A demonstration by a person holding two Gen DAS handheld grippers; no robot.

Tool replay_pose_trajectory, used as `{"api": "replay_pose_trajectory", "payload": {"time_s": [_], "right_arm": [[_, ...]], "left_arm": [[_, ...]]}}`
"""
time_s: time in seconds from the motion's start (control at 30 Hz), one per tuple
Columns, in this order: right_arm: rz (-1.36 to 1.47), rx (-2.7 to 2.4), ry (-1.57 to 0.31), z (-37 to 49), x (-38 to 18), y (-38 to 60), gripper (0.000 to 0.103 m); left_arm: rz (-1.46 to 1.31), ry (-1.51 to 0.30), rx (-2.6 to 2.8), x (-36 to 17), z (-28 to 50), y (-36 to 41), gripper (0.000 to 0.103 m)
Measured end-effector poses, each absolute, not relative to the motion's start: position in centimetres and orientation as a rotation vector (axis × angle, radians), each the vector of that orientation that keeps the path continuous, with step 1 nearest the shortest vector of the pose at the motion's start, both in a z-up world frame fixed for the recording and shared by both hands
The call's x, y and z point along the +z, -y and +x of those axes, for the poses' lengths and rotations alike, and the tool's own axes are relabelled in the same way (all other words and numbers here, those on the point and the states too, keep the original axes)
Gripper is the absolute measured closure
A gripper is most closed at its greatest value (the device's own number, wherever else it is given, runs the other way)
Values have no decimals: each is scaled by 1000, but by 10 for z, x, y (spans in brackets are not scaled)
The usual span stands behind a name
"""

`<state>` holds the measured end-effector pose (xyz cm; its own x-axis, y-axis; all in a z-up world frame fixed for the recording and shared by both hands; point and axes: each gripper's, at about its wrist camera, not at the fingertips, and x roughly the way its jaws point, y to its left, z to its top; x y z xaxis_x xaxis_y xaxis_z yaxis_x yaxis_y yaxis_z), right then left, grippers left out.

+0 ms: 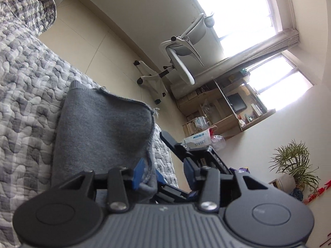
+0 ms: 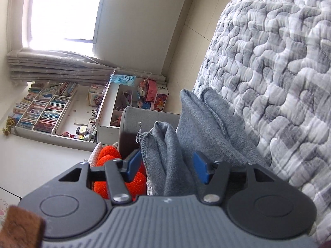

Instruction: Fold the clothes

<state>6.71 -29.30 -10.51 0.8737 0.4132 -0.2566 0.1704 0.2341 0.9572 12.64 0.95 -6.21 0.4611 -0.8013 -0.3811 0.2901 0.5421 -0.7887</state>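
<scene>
A grey knitted garment [image 1: 103, 128] is seen lying on a bed covered by a grey-and-white quilted bedspread [image 1: 26, 95]. In the left wrist view, one frayed edge of the garment is pinched between the blue-padded fingers [image 1: 138, 172] of the left gripper [image 1: 147, 174], which are pressed together on the cloth; the fabric is drawn up from the bedspread into a taut sheet ahead of the camera. A second dark gripper part is seen just to the right, beyond the bed's edge.

In the right wrist view, bunched folds of the same garment [image 2: 171, 159] are found between the fingers [image 2: 200, 170] of the right gripper [image 2: 167, 165]. The fingers are held somewhat apart, and the cloth appears to be clamped between them, though contact on the left pad is not clearly shown (the fold there is partly shadowed). The rest of the garment is draped against the bedspread [image 2: 279, 72] to the right.

Behind the left gripper, a white office chair [image 1: 178, 53] and a potted plant [image 1: 293, 163] are visible. Behind the right gripper, a bookshelf [image 2: 47, 109], a curtain [image 2: 51, 66] and an orange plush object [image 2: 111, 165] are seen.
</scene>
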Motion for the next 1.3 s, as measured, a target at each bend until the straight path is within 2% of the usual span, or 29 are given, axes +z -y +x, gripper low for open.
{"api": "replay_pose_trajectory", "payload": {"time_s": [0.27, 0.4, 0.6, 0.63, 0.67, 0.73, 0.8, 0.83, 0.87, 0.97, 1.13, 1.3], "right_arm": [[1273, 166, -527, 75, -96, 283, 42], [1231, 166, -534, 82, -93, 276, 42], [1191, 160, -558, 87, -95, 275, 42], [1190, 158, -562, 87, -96, 276, 43], [1188, 156, -565, 88, -97, 276, 48], [1184, 152, -573, 89, -99, 277, 59], [1186, 149, -575, 89, -101, 278, 76], [1191, 151, -572, 88, -102, 279, 79], [1197, 155, -567, 88, -102, 279, 81], [1238, 183, -545, 87, -103, 279, 83], [1367, 245, -503, 85, -106, 286, 84], [1472, 279, -468, 83, -107, 298, 84]], "left_arm": [[-667, -898, -663, -77, 132, -28, 68], [-630, -937, -782, -81, 124, -8, 69], [-428, -953, -903, -74, 106, 25, 69], [-420, -949, -905, -72, 106, 25, 69], [-430, -946, -902, -70, 107, 22, 68], [-475, -931, -887, -67, 112, 14, 62], [-509, -889, -854, -63, 114, 6, 52], [-516, -866, -835, -62, 114, 2, 46], [-518, -841, -810, -59, 115, 0, 39], [-529, -763, -710, -54, 115, -7, 31], [-502, -650, -488, -55, 111, -20, 32], [-529, -668, -473, -59, 117, -23, 33]]}}
